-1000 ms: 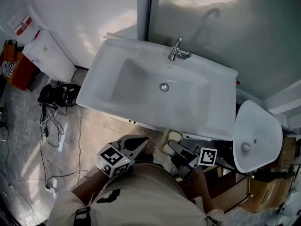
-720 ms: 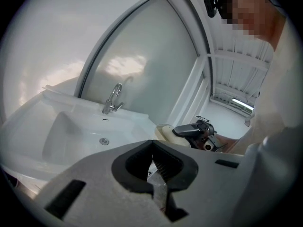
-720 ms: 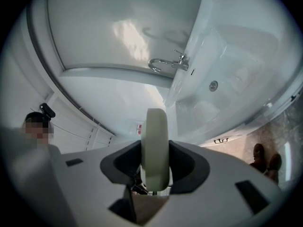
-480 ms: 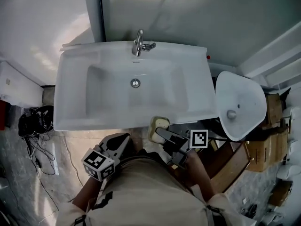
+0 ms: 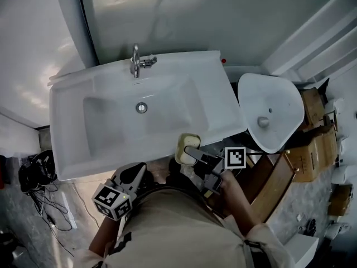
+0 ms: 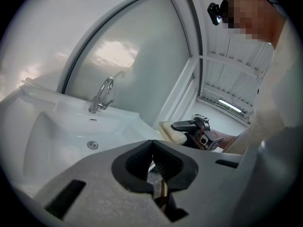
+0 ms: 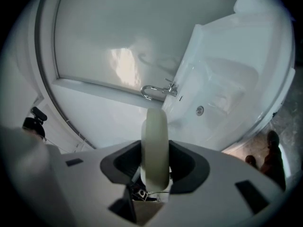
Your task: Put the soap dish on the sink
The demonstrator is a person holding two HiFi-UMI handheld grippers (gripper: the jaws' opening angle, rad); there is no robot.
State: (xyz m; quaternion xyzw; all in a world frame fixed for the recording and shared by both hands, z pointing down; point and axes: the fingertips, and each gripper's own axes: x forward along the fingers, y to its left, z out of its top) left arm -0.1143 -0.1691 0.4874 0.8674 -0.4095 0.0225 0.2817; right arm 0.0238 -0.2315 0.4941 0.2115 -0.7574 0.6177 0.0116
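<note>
Right hand-held gripper (image 5: 193, 153) clamps cream rounded-square soap dish (image 5: 187, 144) at front edge of white ceramic sink (image 5: 215, 96). Left hand-held gripper (image 5: 135, 173) jaws together, empty, near same edge.

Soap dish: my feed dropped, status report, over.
Right gripper shut on soap dish. Left gripper shut, empty. Dish at front edge of sink, not set down. Nothing in the way.
</note>
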